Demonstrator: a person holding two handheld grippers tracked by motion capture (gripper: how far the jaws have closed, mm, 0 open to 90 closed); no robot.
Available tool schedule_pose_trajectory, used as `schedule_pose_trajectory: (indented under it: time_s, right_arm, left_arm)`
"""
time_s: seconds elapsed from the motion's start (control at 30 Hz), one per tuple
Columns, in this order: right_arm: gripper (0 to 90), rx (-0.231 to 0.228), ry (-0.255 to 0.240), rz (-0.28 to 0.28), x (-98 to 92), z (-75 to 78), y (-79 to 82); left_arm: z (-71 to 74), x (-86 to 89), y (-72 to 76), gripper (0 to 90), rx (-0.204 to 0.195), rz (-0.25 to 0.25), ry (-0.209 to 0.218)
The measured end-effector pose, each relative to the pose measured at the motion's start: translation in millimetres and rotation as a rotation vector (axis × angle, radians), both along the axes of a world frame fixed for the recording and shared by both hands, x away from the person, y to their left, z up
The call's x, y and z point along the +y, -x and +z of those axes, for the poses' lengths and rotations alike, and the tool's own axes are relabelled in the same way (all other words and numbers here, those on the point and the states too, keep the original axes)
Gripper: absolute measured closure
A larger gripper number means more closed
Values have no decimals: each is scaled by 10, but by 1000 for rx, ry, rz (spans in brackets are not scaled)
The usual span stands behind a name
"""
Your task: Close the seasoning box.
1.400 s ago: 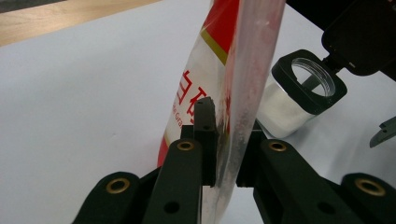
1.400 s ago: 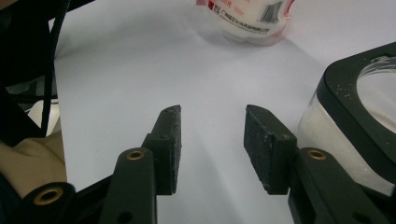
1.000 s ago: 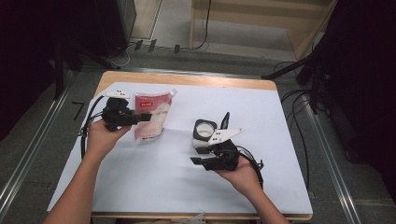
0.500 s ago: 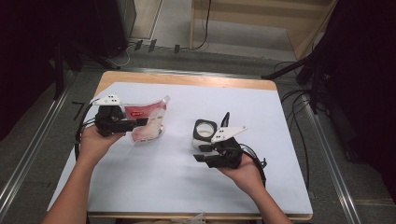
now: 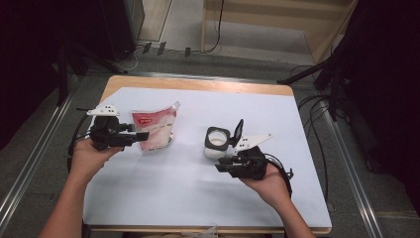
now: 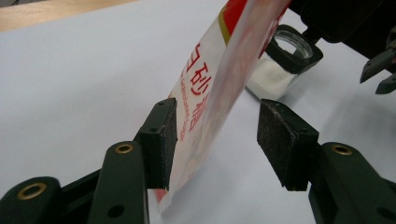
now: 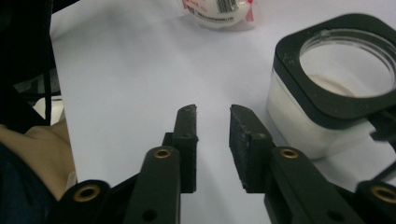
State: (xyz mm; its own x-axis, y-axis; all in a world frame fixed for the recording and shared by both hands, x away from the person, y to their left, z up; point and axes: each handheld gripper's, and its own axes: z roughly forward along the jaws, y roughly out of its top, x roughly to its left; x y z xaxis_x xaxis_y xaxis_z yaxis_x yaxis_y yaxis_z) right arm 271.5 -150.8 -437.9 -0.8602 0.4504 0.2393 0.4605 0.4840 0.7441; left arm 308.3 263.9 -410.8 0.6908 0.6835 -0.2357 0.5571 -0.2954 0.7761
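Item one: the left gripper [image 5: 130,138], which we find at the left of the high view, pointing toward the frame's centre. Its jaws have just been opening. In the left gripper view the pouch [image 6: 219,88] stands between them, its printed face against one pad [image 6: 164,140] at lower left while the other pad [image 6: 280,140] at lower right stands clear of it, so we count this claw as about half open and gripping nothing.

Item two: the pouch [image 5: 154,126], red and white, standing left of centre on the white table cover [image 5: 198,198] in the high view. The red lettering reads in the left gripper view alone; from above it is a blur.

Item three: the jar [image 5: 217,143], square with a black rim, its lid hinged up, just right of centre in the high view. The right gripper view places it [image 7: 327,93] at upper right and shows white contents inside.

Item four: the right gripper [image 5: 225,166], below the jar in the high view. Its jaws have just been closing; in its own view [image 7: 212,116] a narrow gap remains between them with bare cover behind, and the jar sits beside them, untouched.
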Motion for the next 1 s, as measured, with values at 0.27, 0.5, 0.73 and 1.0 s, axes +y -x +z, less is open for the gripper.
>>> schedule_pose_trajectory:
  time_s: [0.27, 0.5, 0.73, 1.0]
  right_arm:
    - [891, 9, 10, -19, -195, 21, -59]
    - [900, 21, 20, -48, -330, 43, -92]
    - [900, 28, 19, -83, -474, 45, -163]
    - [900, 13, -3, -172, -615, 52, -293]
  left_arm:
    - [-27, 76, 92, 461, 31, 6, -43]
    - [-67, 139, 70, 441, 79, 30, -48]
    - [-91, 175, 76, 415, 83, 48, -54]
    - [-124, 206, 97, 409, 92, 42, -85]
